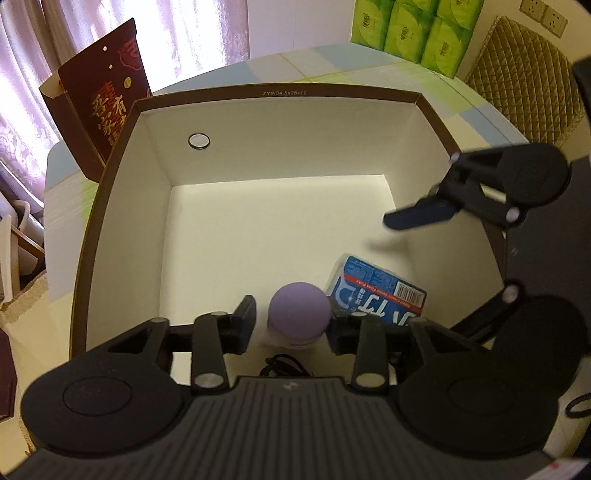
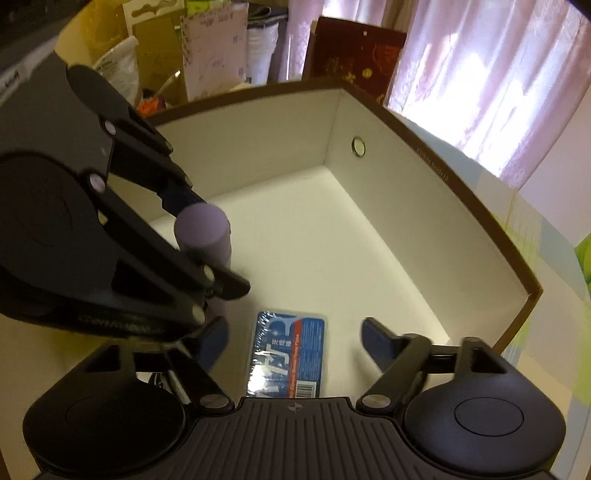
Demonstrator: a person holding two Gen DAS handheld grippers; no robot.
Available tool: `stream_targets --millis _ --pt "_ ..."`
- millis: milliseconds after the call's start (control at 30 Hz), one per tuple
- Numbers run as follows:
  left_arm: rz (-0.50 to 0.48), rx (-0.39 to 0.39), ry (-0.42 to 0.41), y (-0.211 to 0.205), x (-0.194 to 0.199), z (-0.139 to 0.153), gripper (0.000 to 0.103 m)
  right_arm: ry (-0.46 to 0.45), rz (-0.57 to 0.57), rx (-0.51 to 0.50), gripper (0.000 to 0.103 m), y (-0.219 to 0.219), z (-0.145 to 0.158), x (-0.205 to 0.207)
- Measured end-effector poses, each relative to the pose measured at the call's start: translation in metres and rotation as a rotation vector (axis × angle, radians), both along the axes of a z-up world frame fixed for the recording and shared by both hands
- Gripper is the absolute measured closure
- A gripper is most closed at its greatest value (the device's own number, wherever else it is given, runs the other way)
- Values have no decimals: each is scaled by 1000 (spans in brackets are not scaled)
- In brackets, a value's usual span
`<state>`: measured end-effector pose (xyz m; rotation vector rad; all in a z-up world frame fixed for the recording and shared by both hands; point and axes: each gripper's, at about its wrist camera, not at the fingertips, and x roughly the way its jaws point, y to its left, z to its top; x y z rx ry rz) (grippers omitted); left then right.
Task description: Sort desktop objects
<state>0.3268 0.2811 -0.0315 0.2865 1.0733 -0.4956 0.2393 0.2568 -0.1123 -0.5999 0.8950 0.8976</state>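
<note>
Risk: your left gripper (image 1: 291, 325) clamps the purple-capped bottle (image 1: 299, 314) over the box (image 1: 288, 94). Dropped carelessly, it topples onto the blue packet (image 1: 376, 291). Right gripper (image 2: 293, 343) is spread empty.

1. The rim of the open cardboard box (image 1: 284, 93) carries a small printed code on its far edge that reads "ZYW34.5x25x12"; in the right wrist view the same print on the rim is too small to read.
2. The dark red carton (image 1: 107, 107) standing behind the box bears gold Chinese characters in vertical columns, among them "有" and "家"; the rest is partly cut off.
3. The blue packet (image 1: 376, 291) lying inside the box shows large white Chinese characters, a line of small English print too blurred to read, and a barcode (image 1: 410, 293) on a white patch.
4. The green packs (image 1: 413, 26) at the back of the tabletop each carry a round emblem, not legible.
</note>
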Motion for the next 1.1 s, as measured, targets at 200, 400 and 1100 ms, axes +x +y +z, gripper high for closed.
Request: stream_targets --millis 200,400,1100 --pt "12 -12 -20 8 -7 8 50 -3 22 18 18 -6 4 -8" --pt "36 -14 -22 15 -19 11 50 7 17 52 17 -13 9 -13" --pt "161 25 -61 27 -69 37 8 -53 73 85 2 -37 34 -57"
